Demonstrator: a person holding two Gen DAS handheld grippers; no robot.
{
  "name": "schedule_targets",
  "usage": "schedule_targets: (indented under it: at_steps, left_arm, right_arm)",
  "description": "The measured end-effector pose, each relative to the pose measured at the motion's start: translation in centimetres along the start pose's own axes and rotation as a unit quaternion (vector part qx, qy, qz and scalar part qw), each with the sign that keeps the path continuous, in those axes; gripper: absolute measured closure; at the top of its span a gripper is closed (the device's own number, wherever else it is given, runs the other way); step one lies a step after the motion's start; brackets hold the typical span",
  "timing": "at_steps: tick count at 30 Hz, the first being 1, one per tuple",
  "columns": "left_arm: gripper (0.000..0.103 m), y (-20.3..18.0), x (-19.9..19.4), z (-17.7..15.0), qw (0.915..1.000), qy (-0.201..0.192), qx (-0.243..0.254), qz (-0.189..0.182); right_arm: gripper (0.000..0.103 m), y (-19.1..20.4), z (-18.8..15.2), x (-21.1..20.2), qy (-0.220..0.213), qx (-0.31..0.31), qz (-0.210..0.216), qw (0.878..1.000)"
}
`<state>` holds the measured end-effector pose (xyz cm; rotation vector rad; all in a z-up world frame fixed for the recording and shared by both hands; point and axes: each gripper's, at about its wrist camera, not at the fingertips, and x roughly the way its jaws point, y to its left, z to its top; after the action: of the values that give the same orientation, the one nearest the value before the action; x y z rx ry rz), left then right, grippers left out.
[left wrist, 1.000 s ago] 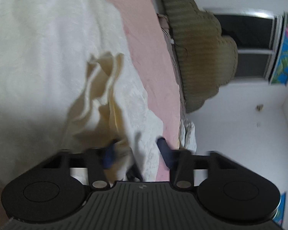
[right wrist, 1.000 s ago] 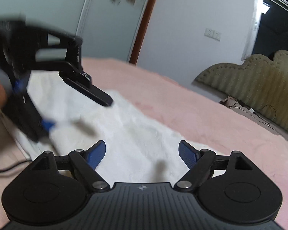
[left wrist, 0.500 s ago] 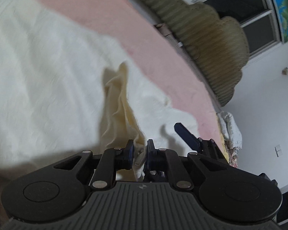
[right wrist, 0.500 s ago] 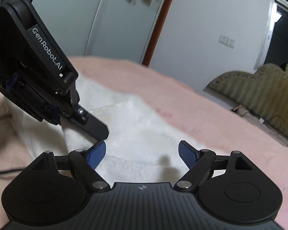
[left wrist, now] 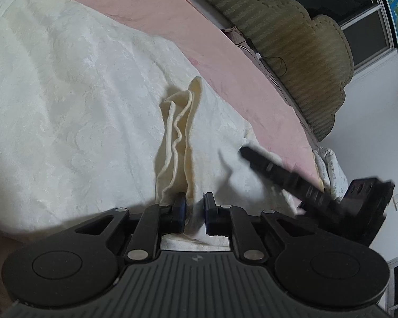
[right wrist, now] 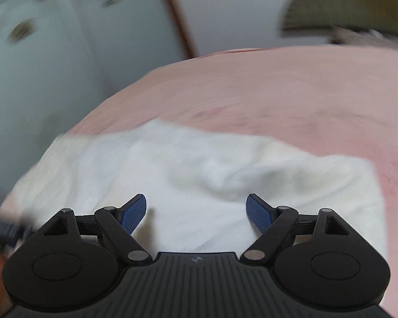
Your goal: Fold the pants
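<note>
- Left gripper [left wrist: 194, 209]: the jaws are drawn nearly together with a bunched ridge of cream fabric pinched between them. A narrow gap remains, filled by the cloth.
- The pinched ridge belongs to the pants [left wrist: 74, 100], a pale cream textured garment. From the jaws the ridge runs straight ahead and away, rising into a gathered fold [left wrist: 180, 122] that stands above the flat cloth around it.
- Right gripper [right wrist: 196, 212]: the jaws are spread wide and hold nothing. Its blue pads [right wrist: 132, 213] hang just above the cloth; contact cannot be confirmed because the right wrist view is blurred.
- In the left wrist view, one dark finger of the right gripper [left wrist: 273, 169] lies to the right of the pinched ridge, near the garment's edge.
- The rest of the pants lies spread over the pink bed cover [left wrist: 172, 23]. The larger expanse extends left of the left gripper; its long axis appears to run ahead and to the left.
- Key relation: the fabric edge nearest the headboard [left wrist: 291, 61] lies to the right of the held ridge. The right gripper is the nearer tool for that edge and probably needs to close on it before any fold is carried over.
</note>
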<state>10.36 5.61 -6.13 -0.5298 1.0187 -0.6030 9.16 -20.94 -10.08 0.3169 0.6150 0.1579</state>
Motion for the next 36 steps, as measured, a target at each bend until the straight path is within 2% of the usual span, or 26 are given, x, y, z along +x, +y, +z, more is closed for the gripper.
schedule_targets:
  at_steps: [2,4,9,11,14,15,18,20,21,22,24,26,29,31,33,36]
  left_arm:
    - [0.089,-0.4,-0.1,-0.1,0.9999,-0.002,0.01,0.006]
    - [0.089,-0.5,-0.2,-0.1,0.9999,-0.001,0.015,0.008]
    - [0.089,-1.5,-0.5,-0.1,0.9992,-0.005,0.038,0.015]
    - [0.089,-1.4,-0.5,-0.2,0.9992,-0.004,0.036,0.016]
    - [0.087,-1.2,-1.3,0.0,0.9994,-0.007,0.03,0.014]
    - [0.082,-1.1,-1.8,0.2,0.9993,-0.015,0.03,0.017]
    - [0.084,-1.5,-3.1,1.1,0.9971,-0.051,0.044,0.037]
    - [0.084,-2.0,-3.3,1.8,0.995,-0.067,0.057,0.047]
    - [0.079,-2.3,-3.1,2.0,0.9937,-0.069,0.071,0.052]
    - [0.066,-2.6,-2.6,2.2,0.9919,-0.066,0.089,0.063]
    - [0.056,-3.4,-1.3,1.8,0.9841,-0.05,0.131,0.109]
    - [0.056,-3.9,-1.0,0.8,0.9748,-0.057,0.163,0.141]
    - [0.054,-3.6,-2.5,0.0,0.9698,-0.082,0.177,0.146]
    - [0.049,-2.8,-4.1,0.0,0.9686,-0.102,0.161,0.16]
    - [0.045,-1.6,-6.1,0.3,0.9674,-0.123,0.134,0.176]
    - [0.04,0.7,-9.7,1.0,0.9606,-0.166,0.079,0.208]
  right_arm:
    - [0.02,-0.7,0.6,-1.2,-0.042,0.039,-0.029,0.998]
    - [0.019,-0.9,0.7,-2.0,-0.059,0.052,-0.035,0.996]
    - [0.018,-0.6,0.0,-0.7,-0.019,0.06,0.027,0.998]
    - [0.011,-0.9,0.0,0.1,-0.019,0.073,0.029,0.997]
    - [0.011,-1.0,0.3,0.3,-0.015,0.1,0.021,0.995]
    - [0.011,-0.5,0.5,0.0,-0.016,0.091,0.011,0.996]
    - [0.011,2.3,-0.1,-0.7,-0.013,0.001,-0.024,1.0]
    - [0.01,4.1,-1.3,-0.4,-0.001,-0.057,-0.036,0.998]
    - [0.01,4.9,-1.9,0.0,0.008,-0.084,-0.042,0.996]
    - [0.007,5.8,-2.7,0.6,0.016,-0.117,-0.053,0.992]
    - [0.0,7.3,-4.2,1.4,0.004,-0.185,-0.09,0.979]
    - [0.0,8.0,-4.3,1.1,-0.004,-0.201,-0.105,0.974]
    - [0.0,8.8,-4.1,-0.4,-0.027,-0.206,-0.092,0.974]
    - [0.0,9.5,-4.5,-0.2,-0.012,-0.219,-0.066,0.973]
    - [0.0,9.7,-5.4,0.7,-0.013,-0.233,-0.081,0.969]
    - [0.0,9.0,-4.8,0.9,-0.005,-0.186,-0.073,0.98]
